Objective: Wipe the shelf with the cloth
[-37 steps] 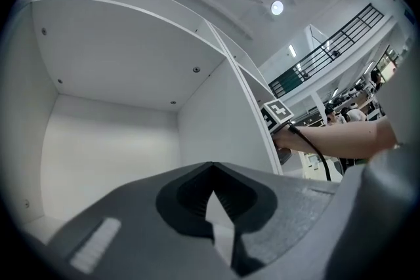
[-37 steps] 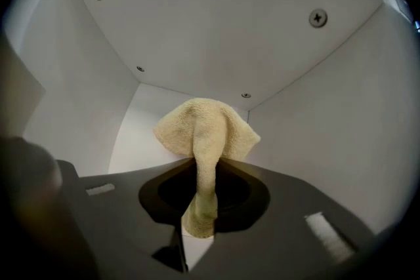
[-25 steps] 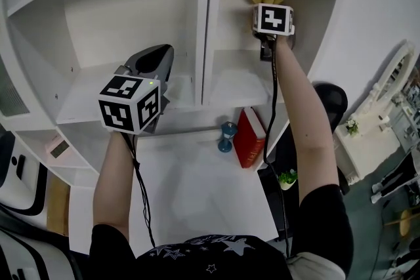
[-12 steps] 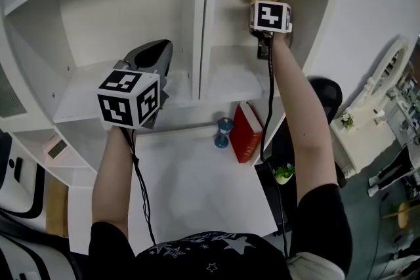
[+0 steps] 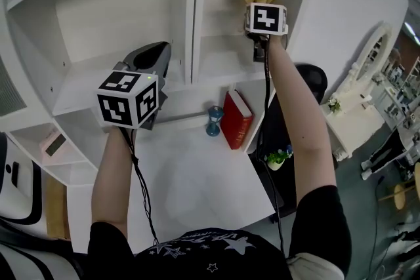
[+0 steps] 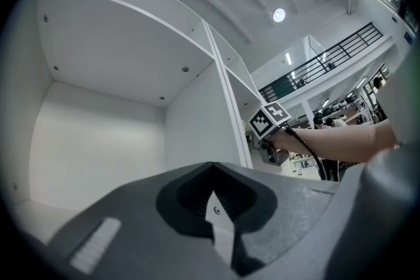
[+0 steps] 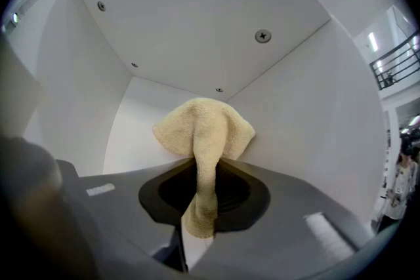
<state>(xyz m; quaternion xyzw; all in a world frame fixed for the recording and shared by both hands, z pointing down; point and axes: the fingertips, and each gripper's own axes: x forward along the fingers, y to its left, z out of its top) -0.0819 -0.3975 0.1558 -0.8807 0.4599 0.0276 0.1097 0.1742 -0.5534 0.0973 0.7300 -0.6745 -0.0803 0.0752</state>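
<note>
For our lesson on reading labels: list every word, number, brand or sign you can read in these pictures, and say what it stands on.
None can be read.
Left marker cube and right marker cube: black-and-white patterns, no letters.
Red book: no legible print.
Pink device: display too small to read.

Two claws are showing, the left gripper (image 6: 213,206) and the right gripper (image 7: 197,206), with one yellow cloth (image 7: 203,134) hanging pinched in the right claw, while below it one red book (image 5: 236,119), one blue dumbbell-shaped thing (image 5: 213,121) and one small potted plant (image 5: 277,157) are standing.
</note>
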